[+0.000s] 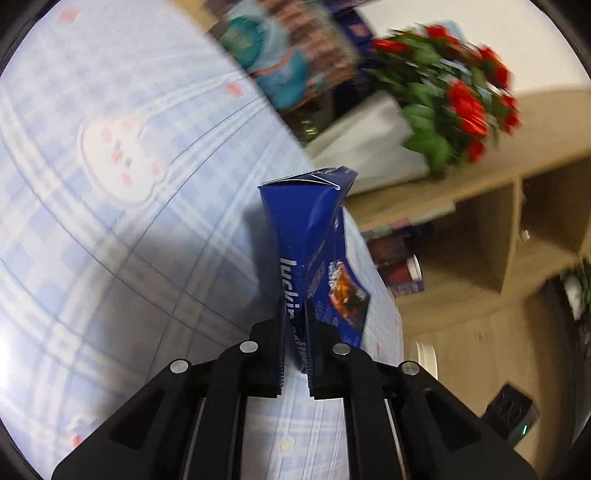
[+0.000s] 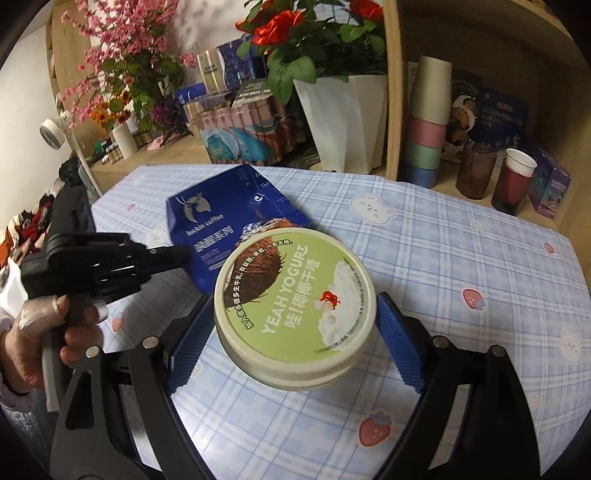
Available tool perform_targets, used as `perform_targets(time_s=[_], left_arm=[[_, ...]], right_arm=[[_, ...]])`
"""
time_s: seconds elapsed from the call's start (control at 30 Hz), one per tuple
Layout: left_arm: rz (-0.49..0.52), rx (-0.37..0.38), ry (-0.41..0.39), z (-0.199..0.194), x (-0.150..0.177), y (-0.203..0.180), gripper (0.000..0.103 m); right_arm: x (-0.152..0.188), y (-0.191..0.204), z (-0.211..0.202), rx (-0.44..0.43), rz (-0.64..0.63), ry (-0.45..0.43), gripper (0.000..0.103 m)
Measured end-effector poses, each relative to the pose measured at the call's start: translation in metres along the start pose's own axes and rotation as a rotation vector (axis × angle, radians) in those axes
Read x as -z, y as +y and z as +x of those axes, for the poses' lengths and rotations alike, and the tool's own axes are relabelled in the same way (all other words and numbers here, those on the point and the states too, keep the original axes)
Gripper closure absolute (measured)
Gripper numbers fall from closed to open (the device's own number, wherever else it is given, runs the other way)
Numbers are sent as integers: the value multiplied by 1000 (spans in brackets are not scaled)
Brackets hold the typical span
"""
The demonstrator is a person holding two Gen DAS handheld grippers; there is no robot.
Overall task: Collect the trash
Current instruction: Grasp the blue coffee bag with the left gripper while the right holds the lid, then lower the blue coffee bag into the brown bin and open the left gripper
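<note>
A flattened blue coffee carton (image 2: pixel 236 225) lay on the checked table (image 2: pixel 461 251), its end flaps open. Just beside it stood a round yogurt tub (image 2: pixel 295 306), green-and-white lid on, tilted.

The left wrist camera is looking forward along its closed gripper (image 1: pixel 295 325), tilted sideways and close over the checked tablecloth (image 1: pixel 110 221), with a blue carton (image 1: pixel 314 240) filling the near centre and blurred shelves (image 1: pixel 480 229) running off at right. The right wrist camera is looking down and forward between its own wide-set gripper (image 2: pixel 295 317) at a yogurt tub (image 2: pixel 295 306), facing the shelves (image 2: pixel 395 92) square-on. Both views are sharing the tablecloth (image 2: pixel 443 240), the carton (image 2: pixel 229 218), the red roses (image 1: pixel 465 107) (image 2: pixel 273 26) and their white pot (image 1: pixel 369 144) (image 2: pixel 343 122); the right view is also catching the left gripper (image 2: pixel 184 253) from the side.
</note>
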State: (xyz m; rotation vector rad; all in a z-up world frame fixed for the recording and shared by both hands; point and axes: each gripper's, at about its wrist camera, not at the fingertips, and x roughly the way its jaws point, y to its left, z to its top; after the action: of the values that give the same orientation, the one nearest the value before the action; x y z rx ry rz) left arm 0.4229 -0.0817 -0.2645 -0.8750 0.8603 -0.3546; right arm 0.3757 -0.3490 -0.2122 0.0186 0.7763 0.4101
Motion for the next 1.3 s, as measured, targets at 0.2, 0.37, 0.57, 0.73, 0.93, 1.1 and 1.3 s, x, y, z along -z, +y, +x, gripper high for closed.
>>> perform_targets(time_s=[0.2,0.37,0.57,0.73,0.93,1.1,1.3], left_arm=[[206,-47,-26,-66,1,-19,95],[351,-105,-26,-121,10,-24,95],[487,-165,3,-181,35,-22,95],[534,-188,25,-220,56,-21,95],[567,-206,23,-260,75,-21,95],[591,-202,27,-283,88,-25,95],[631,-181,64,-306,112,-31,95]], right_arm=[[6,21,-28,-29,21,-43,18],[13,49,-54,-58,23,-74,18],[28,86,-86,-84,29,-109,18],[44,112,-113,-84,35,-139,18],[71,138,-148,-59,52,-175,18],[91,156,-172,-23,41,-193,18],[107,173,-194,-9,37,-214,18]])
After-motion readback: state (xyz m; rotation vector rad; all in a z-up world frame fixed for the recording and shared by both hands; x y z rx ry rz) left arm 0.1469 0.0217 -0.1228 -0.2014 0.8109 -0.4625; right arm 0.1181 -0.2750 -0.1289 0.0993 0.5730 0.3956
